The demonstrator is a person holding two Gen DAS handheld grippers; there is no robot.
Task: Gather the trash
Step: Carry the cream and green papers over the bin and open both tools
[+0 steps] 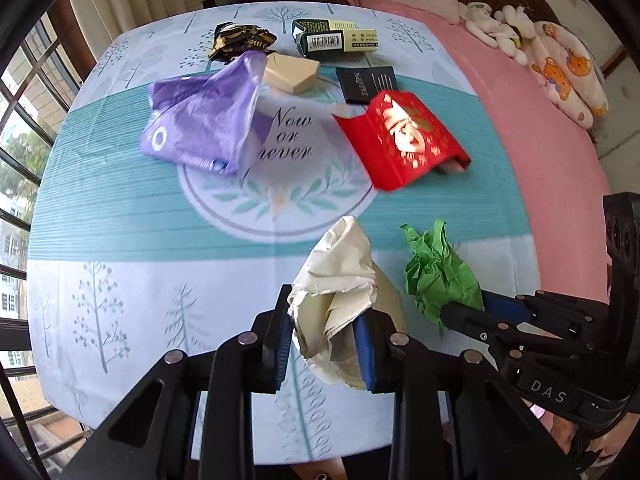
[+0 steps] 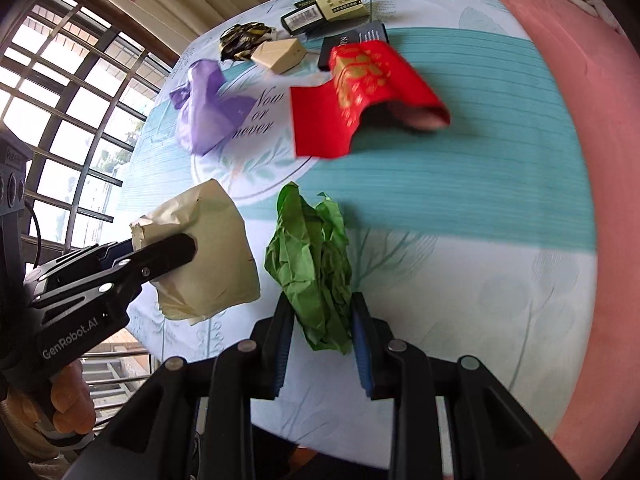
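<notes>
My left gripper [image 1: 326, 332] is shut on a crumpled beige paper [image 1: 340, 284] and holds it above the near part of the table; it also shows in the right wrist view [image 2: 208, 248]. My right gripper [image 2: 322, 328] is shut on a crumpled green paper [image 2: 312, 256], seen in the left wrist view [image 1: 436, 272] just right of the beige paper. More trash lies further back: a purple plastic bag [image 1: 200, 120], a red gold-printed packet [image 1: 404, 136], a black and gold wrapper [image 1: 236, 42], a tan box [image 1: 292, 74].
A dark green carton [image 1: 336, 42] and a black card [image 1: 368, 84] lie at the far side of the table with its blue-green tree-print cloth [image 1: 120, 220]. A pink bed [image 1: 540, 160] with pillows runs along the right. A barred window [image 2: 72, 100] is at the left.
</notes>
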